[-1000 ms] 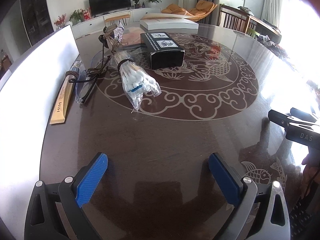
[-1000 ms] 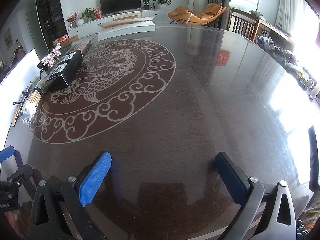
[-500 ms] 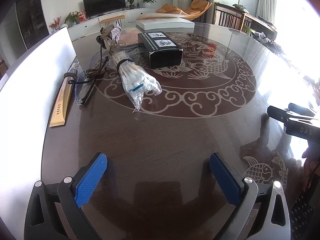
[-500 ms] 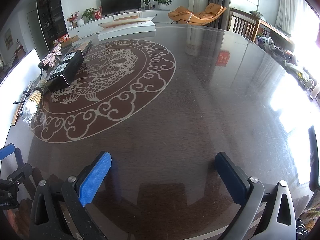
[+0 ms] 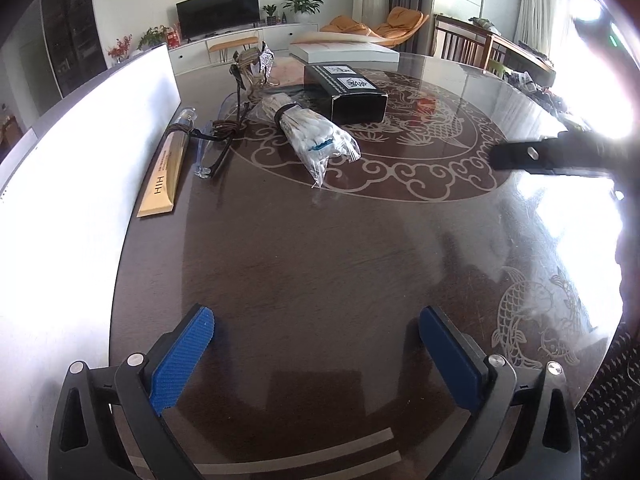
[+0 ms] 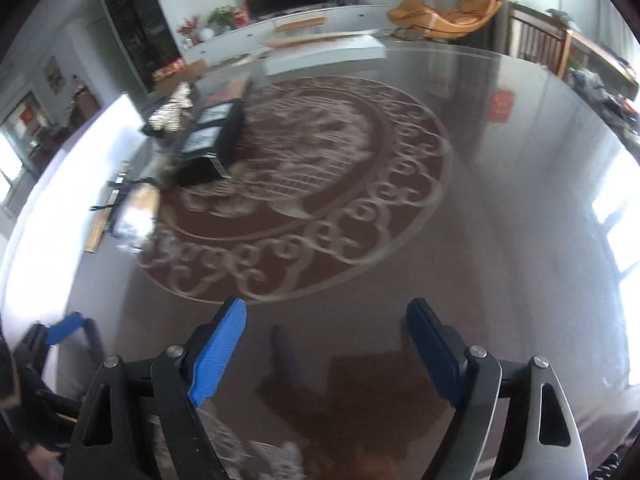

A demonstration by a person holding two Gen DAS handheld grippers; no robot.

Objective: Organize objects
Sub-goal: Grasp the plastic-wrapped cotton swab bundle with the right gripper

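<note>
A clear bag of white cotton swabs (image 5: 312,136) lies on the dark round table (image 5: 320,248), with a black box (image 5: 346,92) behind it. Glasses (image 5: 216,148), a tan flat packet (image 5: 164,176), a clear tube (image 5: 185,117) and a silver bow (image 5: 260,60) lie at the left. My left gripper (image 5: 316,344) is open and empty, low over the near table. My right gripper (image 6: 324,340) is open and empty; the right wrist view is blurred, showing the box (image 6: 216,140) and bag (image 6: 136,212) far left. The right gripper's body (image 5: 552,156) shows in the left wrist view.
A white upright board (image 5: 88,152) runs along the table's left edge. A flat white box (image 5: 344,50) lies at the far side. Chairs (image 5: 460,46) stand beyond the table at the right. The left gripper's blue pad (image 6: 66,326) shows in the right wrist view.
My right gripper has lifted and swung left, closing a little; its view is now blurred with motion. My left gripper has shifted slightly, and the right gripper sits higher in its view.
</note>
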